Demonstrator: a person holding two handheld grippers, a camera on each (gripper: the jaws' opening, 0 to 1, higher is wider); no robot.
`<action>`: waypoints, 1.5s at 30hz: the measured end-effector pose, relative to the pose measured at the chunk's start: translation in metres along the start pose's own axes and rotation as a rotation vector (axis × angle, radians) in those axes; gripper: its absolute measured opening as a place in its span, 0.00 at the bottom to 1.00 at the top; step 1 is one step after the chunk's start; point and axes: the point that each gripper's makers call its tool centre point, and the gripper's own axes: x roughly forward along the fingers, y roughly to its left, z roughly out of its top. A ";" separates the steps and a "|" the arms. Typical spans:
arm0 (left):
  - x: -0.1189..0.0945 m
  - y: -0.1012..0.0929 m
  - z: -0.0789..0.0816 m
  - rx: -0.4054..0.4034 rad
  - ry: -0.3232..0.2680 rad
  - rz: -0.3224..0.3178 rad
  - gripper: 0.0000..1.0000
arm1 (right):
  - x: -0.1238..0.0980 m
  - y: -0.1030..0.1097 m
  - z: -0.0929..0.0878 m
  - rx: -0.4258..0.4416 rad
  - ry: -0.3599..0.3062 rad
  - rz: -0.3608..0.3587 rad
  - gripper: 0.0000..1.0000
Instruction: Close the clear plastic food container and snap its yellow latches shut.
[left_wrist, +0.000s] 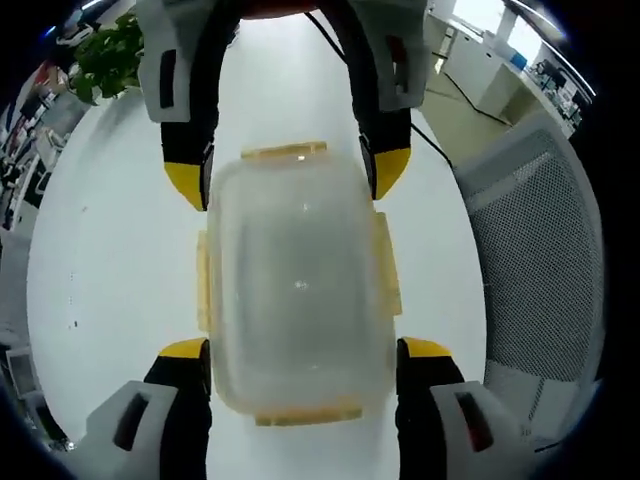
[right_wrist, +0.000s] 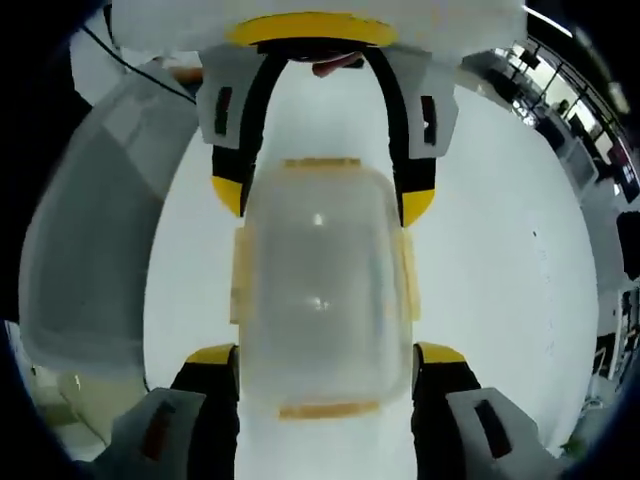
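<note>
Left gripper view shows the clear plastic food container with yellow latches (left_wrist: 298, 285) lying on the round white table (left_wrist: 110, 260), its lid on top. The left gripper (left_wrist: 305, 362) has its yellow-tipped jaws spread wide, one at each side of the container's near end. The right gripper (left_wrist: 288, 172) comes from the far side, jaws also spread around the far end. A green plant (left_wrist: 108, 55) and a grey mesh chair (left_wrist: 545, 250) stand beyond the table. In the right gripper view, the same container (right_wrist: 322, 290) sits between the right gripper (right_wrist: 325, 368) and the left gripper (right_wrist: 325, 200).
</note>
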 end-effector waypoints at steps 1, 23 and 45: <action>0.000 0.000 0.000 0.000 0.000 0.003 0.77 | 0.002 0.002 -0.003 -0.009 0.017 -0.001 0.73; -0.002 -0.007 -0.014 0.011 -0.052 0.029 0.76 | 0.009 0.011 0.018 0.108 -0.011 -0.034 0.73; -0.014 -0.010 -0.057 -0.019 -0.052 0.039 0.76 | 0.024 0.005 0.061 0.086 -0.044 -0.021 0.73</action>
